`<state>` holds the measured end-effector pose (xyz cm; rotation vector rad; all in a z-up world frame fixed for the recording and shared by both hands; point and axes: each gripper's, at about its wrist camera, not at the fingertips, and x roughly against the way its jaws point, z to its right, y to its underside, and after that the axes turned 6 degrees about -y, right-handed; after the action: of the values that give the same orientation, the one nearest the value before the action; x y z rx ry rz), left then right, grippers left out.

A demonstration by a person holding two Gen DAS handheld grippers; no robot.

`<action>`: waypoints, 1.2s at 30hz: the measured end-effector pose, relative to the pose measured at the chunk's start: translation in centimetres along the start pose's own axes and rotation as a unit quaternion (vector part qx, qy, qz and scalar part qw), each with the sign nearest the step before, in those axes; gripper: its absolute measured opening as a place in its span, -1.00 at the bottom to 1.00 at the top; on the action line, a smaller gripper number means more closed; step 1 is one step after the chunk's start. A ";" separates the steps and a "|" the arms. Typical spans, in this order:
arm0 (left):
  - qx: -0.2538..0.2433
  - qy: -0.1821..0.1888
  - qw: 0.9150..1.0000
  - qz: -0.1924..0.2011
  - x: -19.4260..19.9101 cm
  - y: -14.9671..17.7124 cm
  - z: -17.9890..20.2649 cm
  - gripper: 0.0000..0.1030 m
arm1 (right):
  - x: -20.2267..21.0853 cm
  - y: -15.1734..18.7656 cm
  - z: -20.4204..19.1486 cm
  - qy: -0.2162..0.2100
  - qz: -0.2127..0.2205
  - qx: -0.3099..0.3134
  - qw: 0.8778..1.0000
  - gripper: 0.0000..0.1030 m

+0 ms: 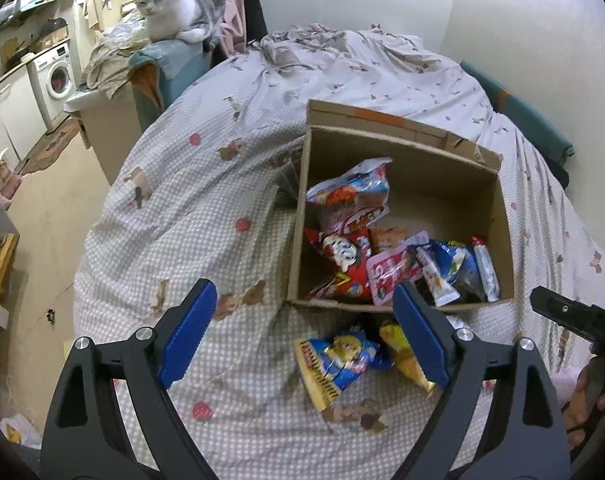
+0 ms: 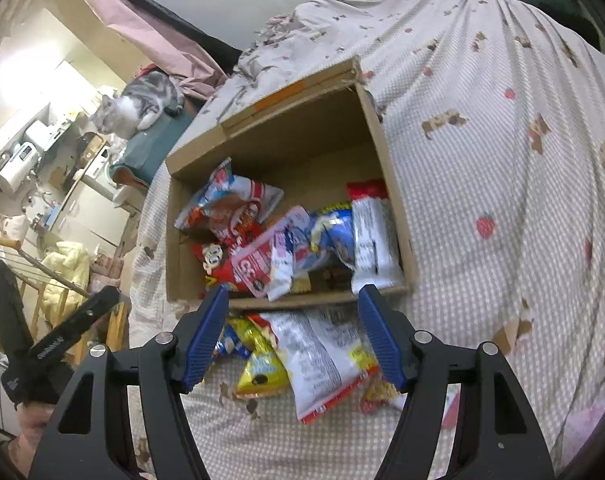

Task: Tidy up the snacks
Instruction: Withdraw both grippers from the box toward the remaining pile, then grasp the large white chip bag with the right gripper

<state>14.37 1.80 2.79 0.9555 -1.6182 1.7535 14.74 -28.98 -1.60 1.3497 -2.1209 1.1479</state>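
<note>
An open cardboard box [image 1: 434, 148] stands on the bed and holds several snack packets [image 1: 350, 240]. It also shows in the right wrist view [image 2: 386, 152]. On the bedspread in front of the box lie a blue packet [image 1: 338, 364] and a yellow packet [image 1: 402, 352]. The right wrist view shows the yellow packet [image 2: 262, 364] and a large white packet [image 2: 322, 356]. My left gripper [image 1: 306, 336] is open and empty above the blue packet. My right gripper [image 2: 298, 336] is open and empty over the white packet.
A grey and white cat [image 1: 174, 4] lies on a covered stand left of the bed. A washing machine [image 1: 54, 76] and cupboards stand at far left. The checked bedspread [image 1: 206, 208] spreads around the box. A wall runs behind the bed.
</note>
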 end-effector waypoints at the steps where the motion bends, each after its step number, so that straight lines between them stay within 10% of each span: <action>1: 0.002 -0.003 1.000 -0.006 -0.1 0.2 -0.2 0.70 | 0.1 0.3 0.2 -0.002 -0.003 -0.007 1.000 0.37; 14: 0.059 -0.010 0.991 -0.118 -3.7 3.7 -2.7 0.70 | -3.3 3.0 3.9 -0.025 -0.090 -0.112 0.989 0.61; 24: 0.055 -0.017 0.990 -0.130 -4.7 4.1 -2.5 0.70 | -9.5 3.1 6.0 -0.015 -0.153 -0.159 0.975 0.74; 36: 0.054 -0.024 0.989 -0.133 -5.6 3.9 -2.4 0.70 | -12.4 3.3 2.4 0.017 -0.194 -0.019 0.981 0.94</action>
<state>14.21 4.09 -4.12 1.2125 -1.3639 1.6567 17.92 -23.17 -12.81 1.6193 -1.7407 0.9562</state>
